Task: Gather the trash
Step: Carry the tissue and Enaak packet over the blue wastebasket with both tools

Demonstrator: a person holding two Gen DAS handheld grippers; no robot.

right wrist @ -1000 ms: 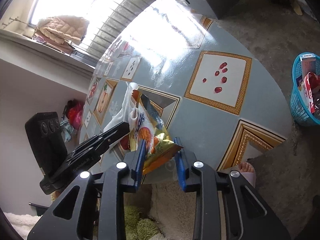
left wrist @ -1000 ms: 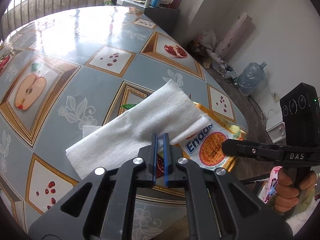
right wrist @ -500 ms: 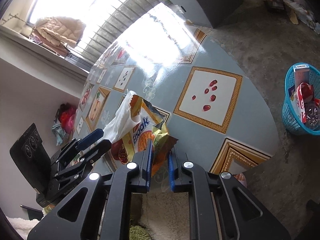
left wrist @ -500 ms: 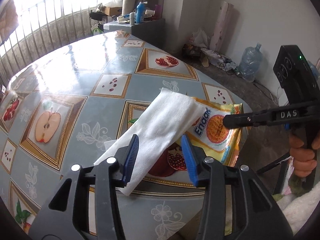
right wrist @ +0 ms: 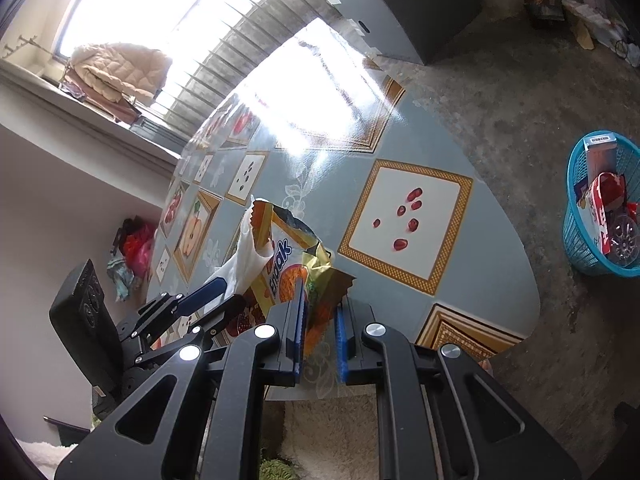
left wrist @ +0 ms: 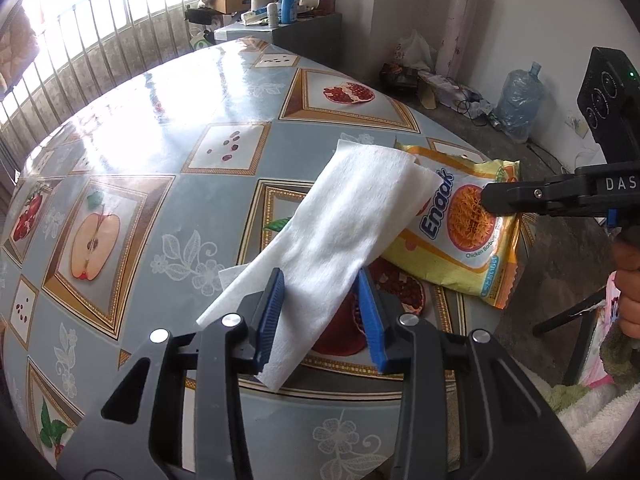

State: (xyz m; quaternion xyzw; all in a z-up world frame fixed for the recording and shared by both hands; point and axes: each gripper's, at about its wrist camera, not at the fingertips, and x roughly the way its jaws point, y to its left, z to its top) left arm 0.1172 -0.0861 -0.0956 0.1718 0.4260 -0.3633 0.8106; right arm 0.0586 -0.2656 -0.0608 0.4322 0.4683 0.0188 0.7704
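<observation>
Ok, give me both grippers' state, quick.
Left gripper: open, jaws just narrowing, white tissue between them.
Right gripper: shut on the noodle packet.

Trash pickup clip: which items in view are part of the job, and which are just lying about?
Job:
- white tissue, between the open left gripper fingers
- Enaak snack packet, clamped by the right gripper
- blue basket with trash

Lying about:
- water jug
- blue bottle
- quilted jacket
</observation>
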